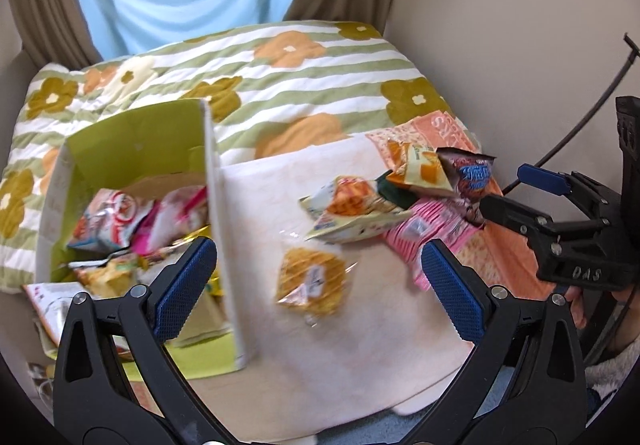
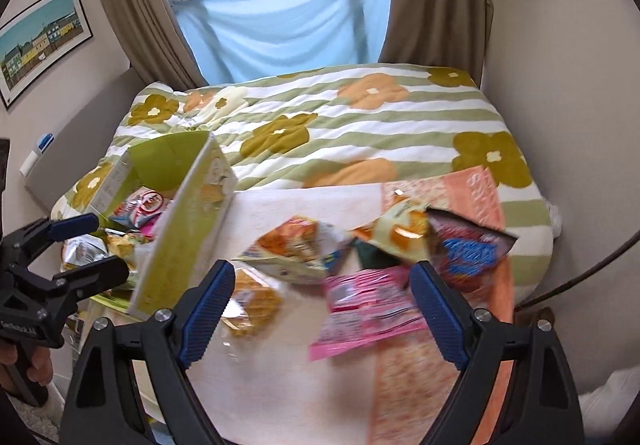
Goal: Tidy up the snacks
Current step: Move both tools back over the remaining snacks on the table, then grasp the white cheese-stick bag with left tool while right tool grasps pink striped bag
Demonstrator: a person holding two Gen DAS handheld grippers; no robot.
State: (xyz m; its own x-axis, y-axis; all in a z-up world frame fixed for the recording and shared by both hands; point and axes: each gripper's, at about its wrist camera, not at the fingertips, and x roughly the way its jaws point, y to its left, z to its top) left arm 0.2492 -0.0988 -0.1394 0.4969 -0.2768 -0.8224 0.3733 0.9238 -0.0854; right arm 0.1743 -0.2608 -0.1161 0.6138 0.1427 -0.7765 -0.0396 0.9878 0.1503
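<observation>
From my seat the snack packets are smeared by motion; I cannot read the print on the pink packet (image 2: 362, 311) or the round yellow packet (image 1: 311, 282). The packets inside the green box (image 1: 132, 149) blur into one heap, and its near wall hides the lower ones. The dark red bag (image 2: 468, 251) shows blue lettering too blurred to read, and a small dark green packet (image 2: 370, 253) is mostly buried under its neighbours. The left gripper (image 1: 316, 285) and right gripper (image 2: 320, 315) are cut off by the bottom edge, so I see only their fingers and arms. The framed picture (image 2: 40, 41) runs off the left edge. A hand (image 2: 28, 363) is half out of view.
</observation>
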